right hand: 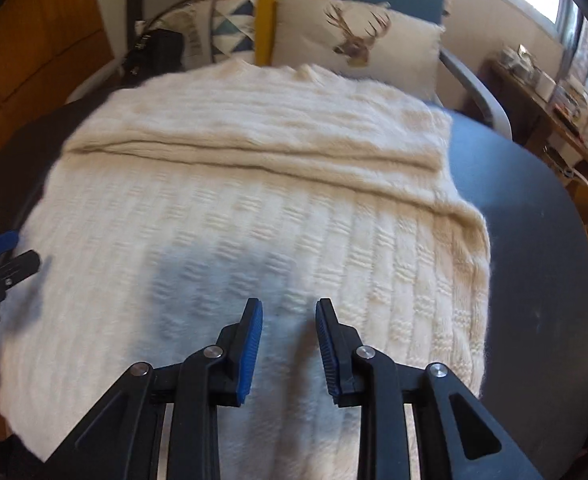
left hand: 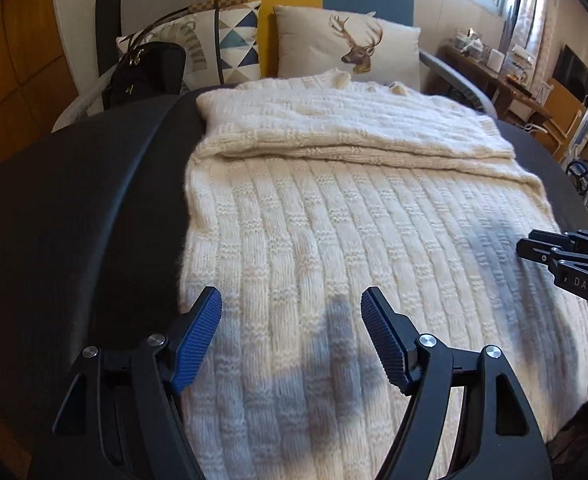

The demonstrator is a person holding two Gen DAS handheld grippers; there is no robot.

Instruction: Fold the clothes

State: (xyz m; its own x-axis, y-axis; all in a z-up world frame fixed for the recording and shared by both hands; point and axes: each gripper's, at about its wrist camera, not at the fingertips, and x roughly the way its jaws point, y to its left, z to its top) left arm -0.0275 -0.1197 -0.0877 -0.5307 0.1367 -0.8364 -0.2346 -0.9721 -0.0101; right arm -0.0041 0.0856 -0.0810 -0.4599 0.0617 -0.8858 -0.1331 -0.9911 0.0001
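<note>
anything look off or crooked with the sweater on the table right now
Nothing stands out. The cream knitted sweater lies flat on the dark table, its far part folded back in a fairly straight line. No spill or damage shows.

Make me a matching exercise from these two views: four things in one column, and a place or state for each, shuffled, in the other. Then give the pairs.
Things
1. knit sweater
2. deer cushion
3. left hand-held gripper
4. right hand-held gripper

Places or states
A. jaws wide apart, nothing between them
B. on the chair behind the table
C. spread on the dark table, far part folded over
D. jaws narrowly apart, nothing between them

Pairs: 1-C, 2-B, 3-A, 4-D
</note>
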